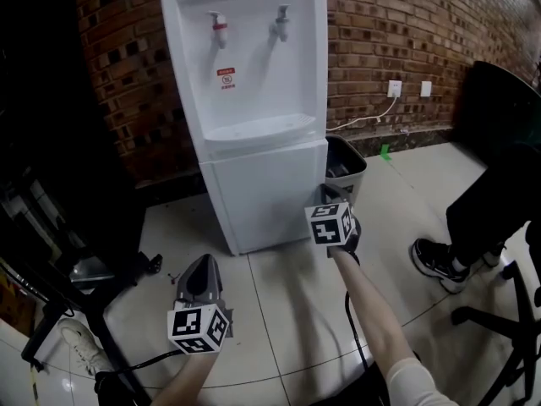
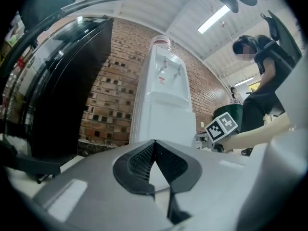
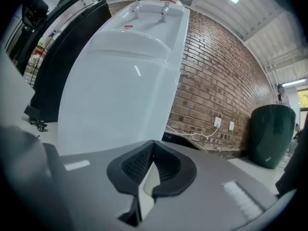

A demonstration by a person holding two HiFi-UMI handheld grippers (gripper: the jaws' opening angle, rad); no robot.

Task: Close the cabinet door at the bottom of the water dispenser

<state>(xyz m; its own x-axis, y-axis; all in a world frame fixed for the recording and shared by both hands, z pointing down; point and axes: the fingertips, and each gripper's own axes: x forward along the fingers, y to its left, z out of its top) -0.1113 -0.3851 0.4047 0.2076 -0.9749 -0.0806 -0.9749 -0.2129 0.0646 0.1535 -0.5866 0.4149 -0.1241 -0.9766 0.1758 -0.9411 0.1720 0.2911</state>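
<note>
The white water dispenser (image 1: 249, 57) stands against the brick wall. Its bottom cabinet door (image 1: 266, 193) looks flush with the body, and I see no gap. My right gripper (image 1: 335, 198) is shut with nothing between its fingers, low at the door's right front corner. In the right gripper view the door (image 3: 115, 100) fills the left side just beyond the closed tips (image 3: 153, 142). My left gripper (image 1: 203, 265) hangs lower left over the floor, apart from the dispenser, shut and empty. The left gripper view shows the dispenser (image 2: 163, 105) beyond its closed tips (image 2: 154, 142).
A dark bin (image 1: 347, 166) stands right of the dispenser, under a wall socket with a white cable (image 1: 394, 89). At the right are a person's black shoe (image 1: 435, 260) and a chair base (image 1: 499, 320). Black equipment (image 1: 59, 142) on a stand fills the left.
</note>
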